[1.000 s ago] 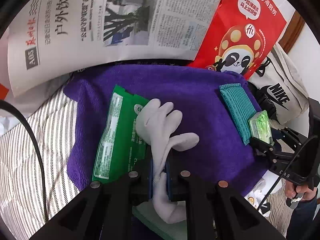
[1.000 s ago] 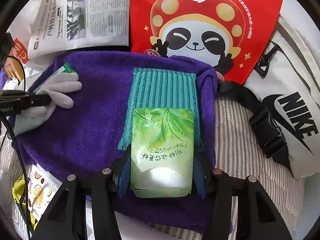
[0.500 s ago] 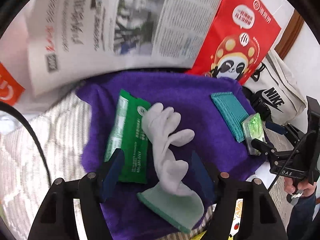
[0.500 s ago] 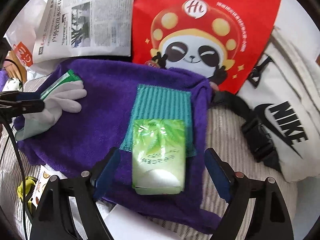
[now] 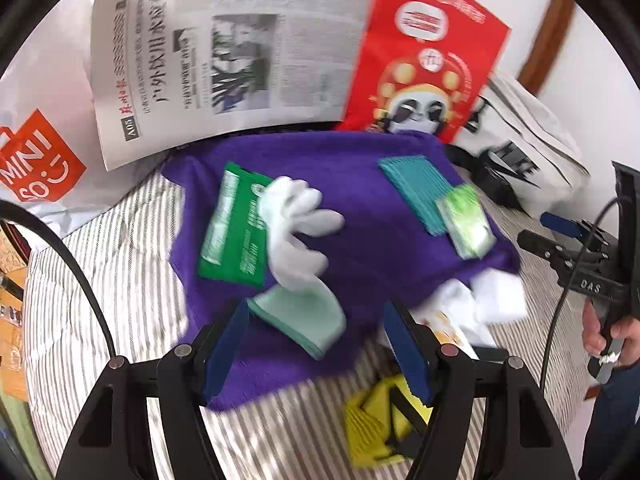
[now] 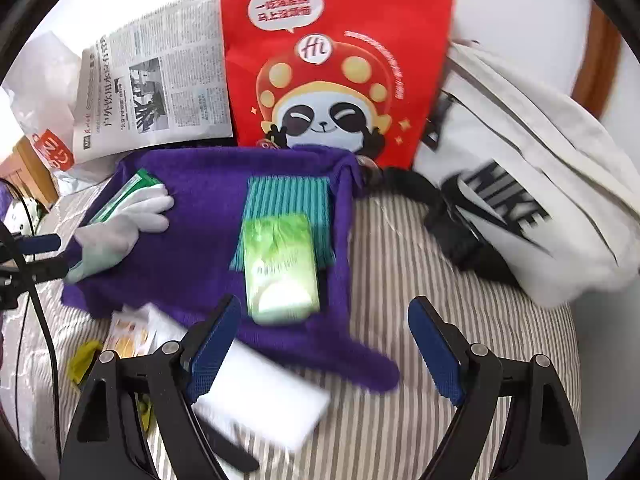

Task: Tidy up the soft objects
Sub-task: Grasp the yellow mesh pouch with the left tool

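A purple towel point(image 5: 360, 168) point(image 6: 208, 220) lies spread on striped bedding. On its left part a white glove with a pale green cuff point(image 5: 296, 224) point(image 6: 124, 224) rests partly over a dark green packet point(image 5: 236, 232). On its right part a light green tissue pack point(image 6: 280, 264) point(image 5: 464, 224) lies on a teal ribbed cloth point(image 6: 286, 200) point(image 5: 412, 180). My left gripper point(image 5: 316, 312) is open above the glove's cuff, clear of it. My right gripper point(image 6: 325, 308) is open, just short of the tissue pack, with nothing between its fingers.
A red panda bag point(image 6: 332, 60), a newspaper point(image 6: 156, 96) and a white Nike bag point(image 6: 520, 200) stand along the back and right. A white pad point(image 6: 260, 400), a fruit-print packet point(image 6: 128, 336) and a yellow item point(image 5: 376, 424) lie at the towel's near edge.
The left gripper opened off the glove and the right opened off the tissue pack. Both drew back and up; glove and pack stay on the towel.
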